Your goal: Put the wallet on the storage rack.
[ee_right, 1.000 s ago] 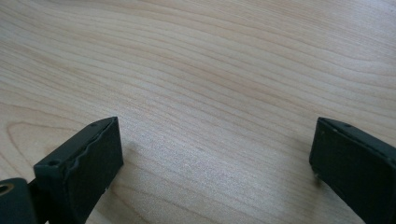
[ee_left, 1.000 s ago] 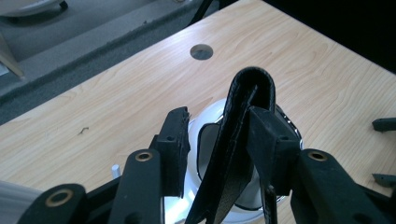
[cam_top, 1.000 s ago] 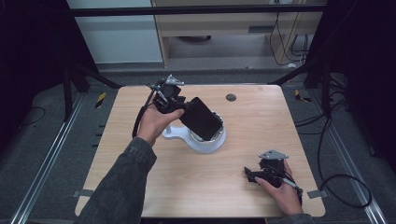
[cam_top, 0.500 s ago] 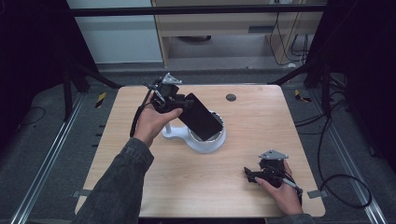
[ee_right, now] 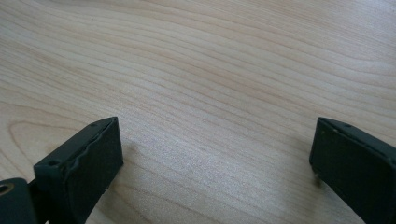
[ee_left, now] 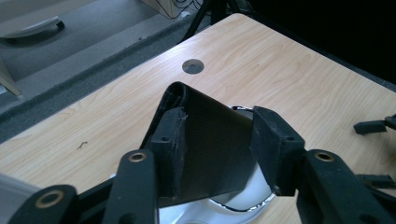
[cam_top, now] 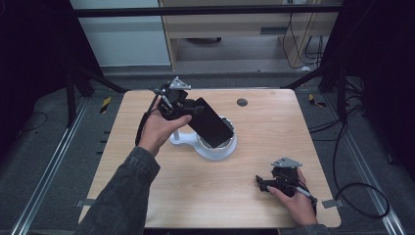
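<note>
1. One wooden surface is seen, carrying everything; one small dark round disc is set into it near the far edge.
2. One white stand with a chrome-rimmed ring is placed near the middle of the surface, just below and in front of the left claw.
3. One flat black phone is held above that stand. Its long axis is tilted, running from the left claw down and away toward the ring; whether its lower end touches the ring cannot be told.
4. The left claw is clamped on the phone's two long edges, so the stand lies directly ahead along the phone's axis.
5. One right claw is rested well apart at the near right of the surface, its jaws spread with nothing between them. The left one is judged far nearer the stand.
</note>
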Demonstrator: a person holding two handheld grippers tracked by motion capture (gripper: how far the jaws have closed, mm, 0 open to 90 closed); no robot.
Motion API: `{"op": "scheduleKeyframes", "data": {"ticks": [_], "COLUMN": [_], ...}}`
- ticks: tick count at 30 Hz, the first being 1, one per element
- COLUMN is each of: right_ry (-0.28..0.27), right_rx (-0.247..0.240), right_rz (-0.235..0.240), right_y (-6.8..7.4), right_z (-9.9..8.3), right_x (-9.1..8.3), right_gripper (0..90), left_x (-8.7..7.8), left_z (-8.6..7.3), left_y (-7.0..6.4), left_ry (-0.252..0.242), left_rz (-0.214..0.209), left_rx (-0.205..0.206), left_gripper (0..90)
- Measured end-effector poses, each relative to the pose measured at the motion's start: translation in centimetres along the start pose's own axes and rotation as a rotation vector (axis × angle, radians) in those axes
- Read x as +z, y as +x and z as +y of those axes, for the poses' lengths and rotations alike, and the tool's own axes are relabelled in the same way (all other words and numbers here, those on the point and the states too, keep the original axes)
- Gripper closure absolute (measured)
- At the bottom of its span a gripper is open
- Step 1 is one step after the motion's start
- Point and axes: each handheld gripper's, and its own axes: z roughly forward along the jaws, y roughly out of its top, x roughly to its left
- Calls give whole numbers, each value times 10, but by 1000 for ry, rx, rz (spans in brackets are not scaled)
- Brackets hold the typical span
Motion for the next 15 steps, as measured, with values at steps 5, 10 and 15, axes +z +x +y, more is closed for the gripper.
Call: {"op": "scheduleKeyframes", "data": {"ticks": [5, 10, 15], "right_ry": [-2, -3, -1], "right_rx": [-1, -3, -1], "right_rz": [0, -1, 0], "right_y": [0, 0, 1], "right_z": [0, 0, 0], "right_x": [0, 0, 0], "right_gripper": [29, 29, 28], "left_x": [-5, -8, -5], "left_z": [-7, -16, -23], "left_y": [-9, -20, -31], "left_ry": [9, 21, 47], "left_rz": [-16, -36, -39], "left_rx": [16, 22, 39], "left_gripper": [430, 287, 153]}}
